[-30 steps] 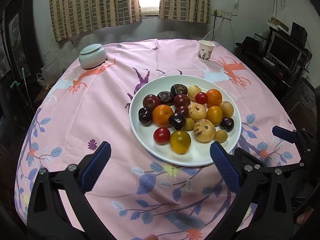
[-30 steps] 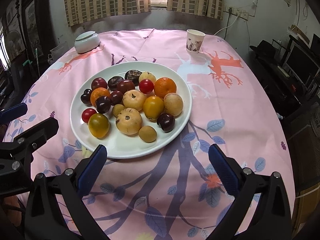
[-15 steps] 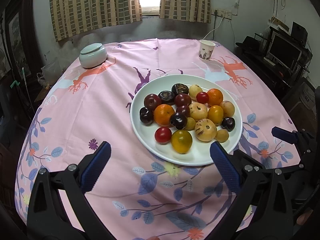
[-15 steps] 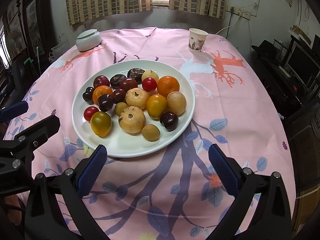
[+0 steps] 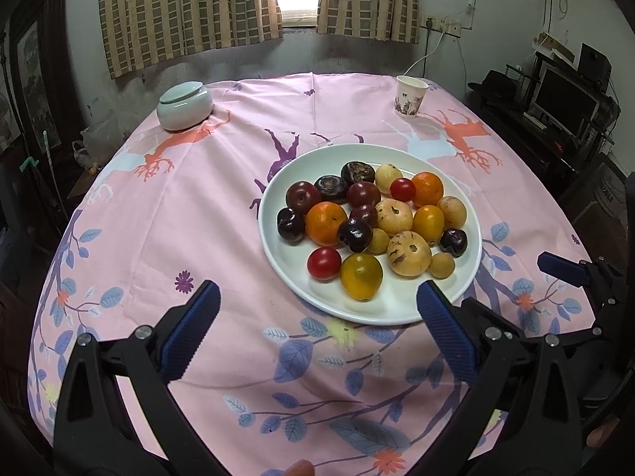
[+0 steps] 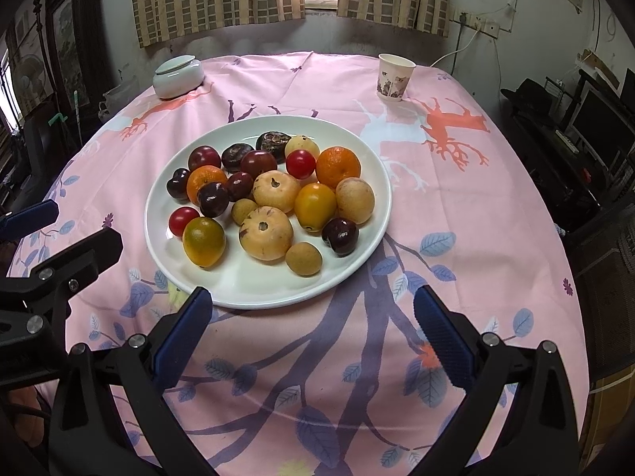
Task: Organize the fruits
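A white plate (image 5: 285, 273) (image 6: 254, 295) on the pink tablecloth holds a pile of mixed fruits: oranges (image 5: 325, 223) (image 6: 338, 166), dark plums (image 5: 303, 196), red cherry tomatoes (image 5: 324, 262), yellow-green tomatoes (image 6: 203, 241) and pale tan round fruits (image 6: 266, 232). My left gripper (image 5: 315, 309) is open and empty, hovering near the plate's front edge. My right gripper (image 6: 309, 309) is open and empty, just in front of the plate. Each gripper shows at the side of the other's view.
A pale lidded ceramic jar (image 5: 184, 105) (image 6: 177, 75) stands at the table's far left. A paper cup (image 5: 410, 96) (image 6: 395, 77) stands at the far right. Curtains and a window are behind; shelves with a monitor (image 5: 563, 97) stand to the right.
Both grippers have edged slightly forward toward the plate, so the plate sits a little nearer in both views. Both stay open. The fruits have not moved.
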Demonstrator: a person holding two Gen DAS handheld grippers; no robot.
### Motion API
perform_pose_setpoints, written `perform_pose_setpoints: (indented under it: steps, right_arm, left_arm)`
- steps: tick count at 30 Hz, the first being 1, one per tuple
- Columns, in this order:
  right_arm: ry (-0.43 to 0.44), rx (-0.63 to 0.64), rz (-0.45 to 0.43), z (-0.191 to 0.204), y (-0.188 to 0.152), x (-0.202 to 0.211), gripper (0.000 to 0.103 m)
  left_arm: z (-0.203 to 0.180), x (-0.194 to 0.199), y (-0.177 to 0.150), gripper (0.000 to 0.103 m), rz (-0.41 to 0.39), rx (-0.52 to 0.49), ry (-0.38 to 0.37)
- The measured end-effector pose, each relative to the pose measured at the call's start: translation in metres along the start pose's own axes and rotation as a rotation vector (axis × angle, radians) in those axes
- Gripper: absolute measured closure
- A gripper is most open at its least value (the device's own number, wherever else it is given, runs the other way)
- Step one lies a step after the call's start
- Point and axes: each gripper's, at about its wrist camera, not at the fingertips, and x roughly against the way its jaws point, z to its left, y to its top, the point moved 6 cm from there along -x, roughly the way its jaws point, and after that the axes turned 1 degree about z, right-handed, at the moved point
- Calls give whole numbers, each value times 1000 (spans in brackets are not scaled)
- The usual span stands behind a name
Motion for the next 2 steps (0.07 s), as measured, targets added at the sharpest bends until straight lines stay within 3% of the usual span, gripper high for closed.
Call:
perform_pose_setpoints:
  steps: [2]
  right_arm:
    - [-1,2,0,-1,1,0,1]
  left_arm:
    - [0,0,-1,2,4,1,-1]
